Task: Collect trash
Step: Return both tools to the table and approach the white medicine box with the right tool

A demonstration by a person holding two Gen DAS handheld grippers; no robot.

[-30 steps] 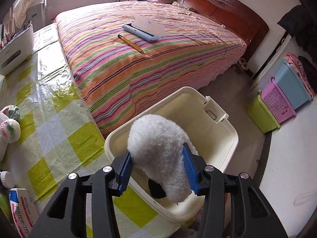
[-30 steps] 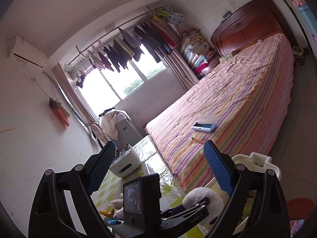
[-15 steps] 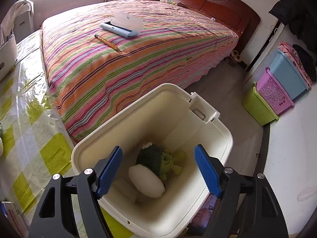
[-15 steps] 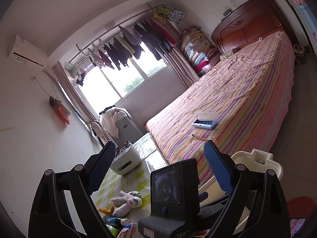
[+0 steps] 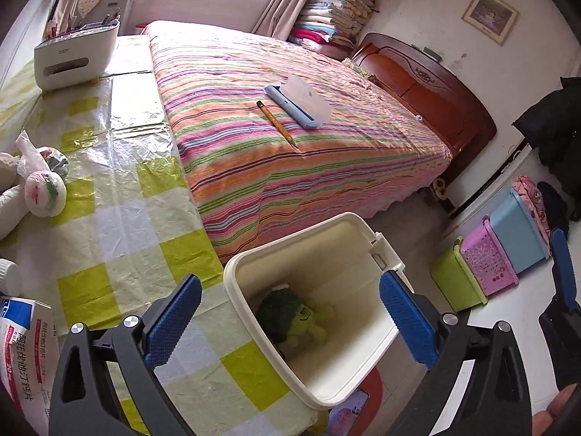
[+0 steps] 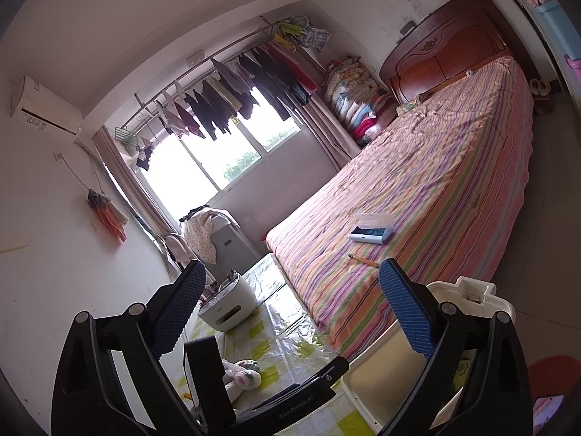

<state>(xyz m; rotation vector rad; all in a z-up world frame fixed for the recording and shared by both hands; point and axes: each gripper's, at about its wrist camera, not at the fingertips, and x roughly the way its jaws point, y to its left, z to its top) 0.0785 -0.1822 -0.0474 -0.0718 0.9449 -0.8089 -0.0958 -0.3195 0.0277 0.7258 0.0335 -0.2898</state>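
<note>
A green plush toy (image 5: 296, 318) lies at the bottom of the cream bin (image 5: 232, 272), which stands on the floor between the table and the bed. My left gripper (image 5: 290, 321) hovers above the bin's near rim. Its jaws are opening wide and nothing is between them. My right gripper (image 6: 290, 312) is held higher, pointing across the room toward the window. Its jaws are opening too, with nothing between them. In the right wrist view the bin (image 6: 472, 294) shows at lower right, with the left gripper's body (image 6: 254, 403) in front.
The table's yellow-checked cloth (image 5: 109, 218) carries a white plush toy (image 5: 40, 189), a medicine box (image 5: 25, 345) and a white organizer (image 5: 76, 54). A pencil (image 5: 276, 123) and a blue case (image 5: 297, 103) lie on the striped bed (image 5: 326, 167). Coloured baskets (image 5: 486, 265) stand at right.
My left gripper let go of the fluffy plush toy, which dropped into the bin. Its jaws spread wide and it drew back toward the table. The right gripper stayed put.
</note>
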